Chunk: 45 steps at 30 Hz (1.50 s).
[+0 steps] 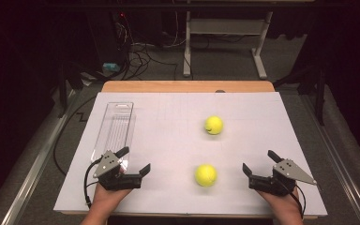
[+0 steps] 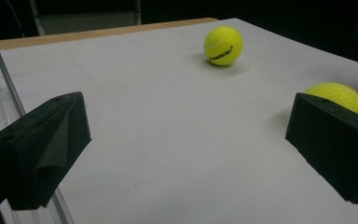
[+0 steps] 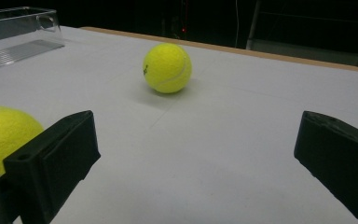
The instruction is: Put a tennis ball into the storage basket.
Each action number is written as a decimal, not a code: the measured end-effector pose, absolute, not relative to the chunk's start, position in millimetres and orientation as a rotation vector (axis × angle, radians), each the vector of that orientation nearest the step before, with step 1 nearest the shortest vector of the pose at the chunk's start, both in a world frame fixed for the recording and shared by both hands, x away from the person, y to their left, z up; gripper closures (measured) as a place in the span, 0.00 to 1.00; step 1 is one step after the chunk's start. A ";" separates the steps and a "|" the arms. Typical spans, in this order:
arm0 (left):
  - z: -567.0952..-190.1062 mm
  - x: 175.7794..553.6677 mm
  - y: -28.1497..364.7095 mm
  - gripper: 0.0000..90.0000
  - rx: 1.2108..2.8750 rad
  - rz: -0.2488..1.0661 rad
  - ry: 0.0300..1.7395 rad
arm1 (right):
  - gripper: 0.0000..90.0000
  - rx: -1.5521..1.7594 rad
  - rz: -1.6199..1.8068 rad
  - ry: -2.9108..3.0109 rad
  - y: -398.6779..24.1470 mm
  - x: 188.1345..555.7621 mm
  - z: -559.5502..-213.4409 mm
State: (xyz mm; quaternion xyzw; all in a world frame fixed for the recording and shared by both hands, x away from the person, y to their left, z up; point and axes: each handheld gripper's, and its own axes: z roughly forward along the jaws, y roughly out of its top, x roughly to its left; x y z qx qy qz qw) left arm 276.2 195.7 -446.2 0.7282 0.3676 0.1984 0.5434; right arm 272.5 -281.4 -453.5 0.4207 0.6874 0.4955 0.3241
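While jaws gape, near ball (image 1: 206, 175) between hand-held grippers.

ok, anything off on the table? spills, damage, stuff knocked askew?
Nothing stands out. Two tennis balls, the near ball and the far ball, sit apart on the white sheet. The clear tray lies flat at the left. Left gripper and right gripper are open, holding nothing.

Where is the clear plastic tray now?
In the high view, the clear tray lies on the table's left side, just beyond the left gripper.
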 end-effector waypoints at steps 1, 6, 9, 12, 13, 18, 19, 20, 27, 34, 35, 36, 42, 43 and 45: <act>-445.6 276.1 195.2 0.01 1.732 0.473 0.870 | 0.00 1.103 1.300 1.803 -281.4 272.5 -453.5; -443.7 275.7 188.3 0.01 1.776 0.456 0.848 | 0.00 1.117 1.292 1.799 -283.0 273.2 -453.6; -443.3 276.3 183.1 0.01 1.805 0.437 0.844 | 0.00 1.118 1.286 1.803 -283.1 273.7 -453.6; -442.9 277.4 179.2 0.01 1.833 0.419 0.851 | 0.00 1.111 1.278 1.812 -282.6 274.0 -453.8; -442.9 277.6 177.6 0.01 1.843 0.414 0.853 | 0.00 1.110 1.280 1.815 -282.4 274.1 -454.0; -443.6 277.5 168.2 0.01 1.914 0.388 0.847 | 0.00 1.104 1.273 1.828 -281.8 274.9 -455.2; -443.7 277.4 166.9 0.01 1.926 0.386 0.847 | 0.00 1.103 1.269 1.833 -281.7 275.0 -455.6; -443.9 277.5 165.5 0.01 1.937 0.382 0.845 | 0.00 1.102 1.269 1.835 -281.7 275.1 -455.7; -447.9 276.8 153.4 0.01 2.048 0.343 0.825 | 0.00 1.101 1.262 1.845 -279.8 275.0 -456.5; -453.8 277.0 143.1 0.01 2.148 0.300 0.826 | 0.00 1.100 1.254 1.849 -278.5 274.6 -456.9; -454.5 277.4 142.1 0.01 2.163 0.294 0.825 | 0.00 1.101 1.254 1.850 -278.5 274.6 -457.0; -455.3 277.5 141.0 0.01 2.174 0.285 0.827 | 0.00 1.101 1.254 1.850 -278.5 274.6 -457.0; -459.1 278.7 135.4 0.01 2.234 0.246 0.843 | 0.00 1.099 1.249 1.858 -278.7 275.0 -458.0; -459.9 278.8 134.4 0.01 2.242 0.238 0.845 | 0.00 1.100 1.245 1.859 -278.5 275.0 -458.2; -461.3 278.9 132.7 0.01 2.266 0.231 0.846 | 0.00 1.098 1.245 1.862 -278.2 275.5 -458.8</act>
